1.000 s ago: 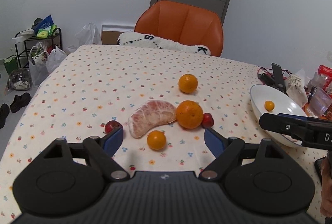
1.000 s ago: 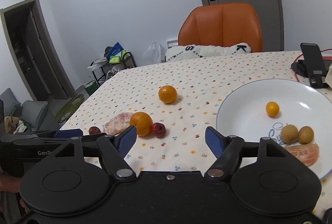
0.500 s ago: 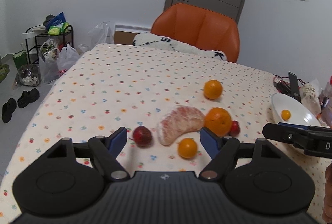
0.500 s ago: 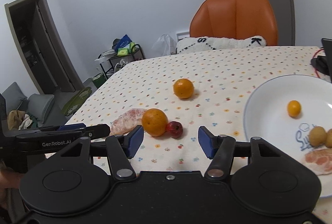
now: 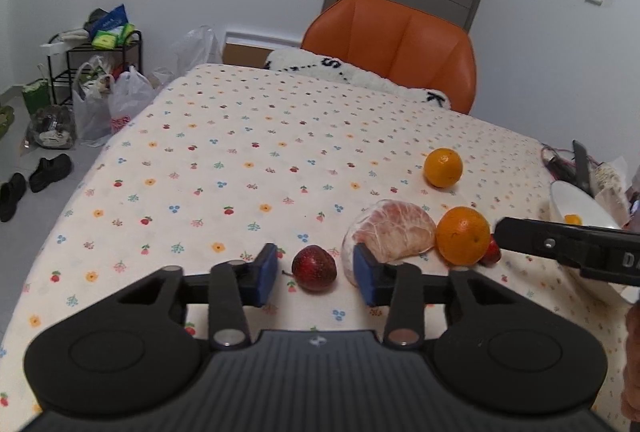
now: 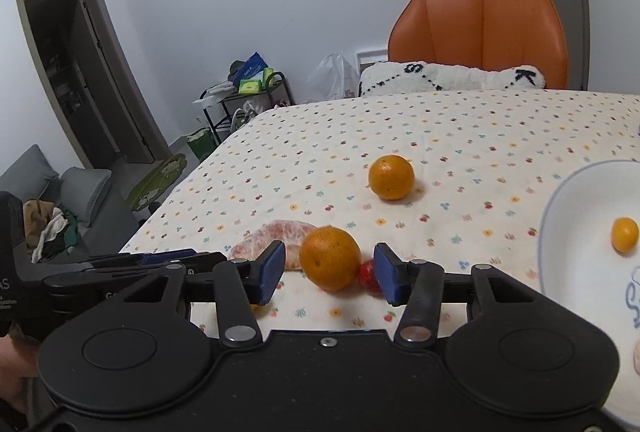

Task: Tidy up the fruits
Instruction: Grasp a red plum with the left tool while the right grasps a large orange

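The left gripper [image 5: 316, 274] hangs low over the table [image 5: 240, 136], which wears a cream cloth dotted with small flowers and cherries. Its blue-padded jaws are spread, with a dark red round fruit [image 5: 314, 268] lying on the cloth between them, apart from both pads. Just right of it lies a peeled pink pomelo segment [image 5: 394, 234], touching a large orange [image 5: 463, 235]; a small red fruit [image 5: 493, 251] peeks from behind that orange, and a second orange [image 5: 443, 167] sits farther back, well apart.

The right gripper [image 6: 330, 274] is likewise spread, framing the large orange [image 6: 330, 258] without touching it. A white bowl-like plate with blue writing [image 6: 572, 232], only a looping "S" legible, holds a small orange kumquat [image 6: 625, 234]. Behind the table stands an orange leather chair [image 6: 480, 32] with a fluffy white cushion lettered "S" and "K" [image 6: 452, 76].
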`<move>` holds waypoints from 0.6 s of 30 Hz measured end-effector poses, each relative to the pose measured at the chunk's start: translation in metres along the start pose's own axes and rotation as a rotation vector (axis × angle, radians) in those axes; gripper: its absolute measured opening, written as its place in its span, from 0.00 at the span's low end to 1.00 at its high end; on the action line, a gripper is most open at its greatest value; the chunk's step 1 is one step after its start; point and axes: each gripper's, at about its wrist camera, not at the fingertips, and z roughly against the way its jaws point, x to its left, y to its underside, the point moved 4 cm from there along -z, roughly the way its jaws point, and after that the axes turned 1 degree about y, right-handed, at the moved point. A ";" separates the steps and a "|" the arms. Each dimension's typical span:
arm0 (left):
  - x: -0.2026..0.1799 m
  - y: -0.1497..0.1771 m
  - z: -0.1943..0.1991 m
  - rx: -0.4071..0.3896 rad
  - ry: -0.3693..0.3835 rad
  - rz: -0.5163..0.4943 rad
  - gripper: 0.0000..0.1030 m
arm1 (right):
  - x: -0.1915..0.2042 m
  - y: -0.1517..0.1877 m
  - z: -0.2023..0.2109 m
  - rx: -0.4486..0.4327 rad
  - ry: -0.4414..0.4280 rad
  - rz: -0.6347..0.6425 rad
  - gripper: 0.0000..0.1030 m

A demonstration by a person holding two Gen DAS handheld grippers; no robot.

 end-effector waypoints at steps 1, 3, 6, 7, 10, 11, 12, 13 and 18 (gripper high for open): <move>0.001 -0.001 0.000 -0.001 0.005 0.000 0.31 | 0.001 -0.001 -0.002 0.002 0.000 0.004 0.48; 0.003 -0.002 -0.001 0.006 0.010 -0.001 0.22 | 0.003 -0.004 -0.008 0.008 -0.002 0.005 0.48; 0.006 -0.002 -0.001 0.011 0.025 0.007 0.21 | 0.009 -0.007 -0.015 0.014 -0.006 0.017 0.48; 0.006 -0.002 -0.001 0.011 0.025 0.006 0.21 | 0.011 -0.008 -0.018 0.016 -0.003 0.024 0.48; 0.008 -0.002 0.000 0.010 0.026 0.009 0.21 | 0.014 -0.007 -0.023 0.021 0.021 0.053 0.48; 0.009 -0.003 0.001 0.008 0.024 0.011 0.21 | 0.015 -0.007 -0.024 0.021 0.031 0.064 0.48; 0.010 -0.004 0.001 0.006 0.022 0.014 0.21 | 0.016 -0.007 -0.025 0.020 0.040 0.072 0.48; 0.011 -0.004 0.002 0.003 0.022 0.018 0.21 | 0.016 -0.007 -0.026 0.022 0.050 0.080 0.48; 0.008 -0.006 0.006 -0.009 0.025 0.020 0.21 | 0.011 -0.004 -0.035 0.048 0.083 0.087 0.48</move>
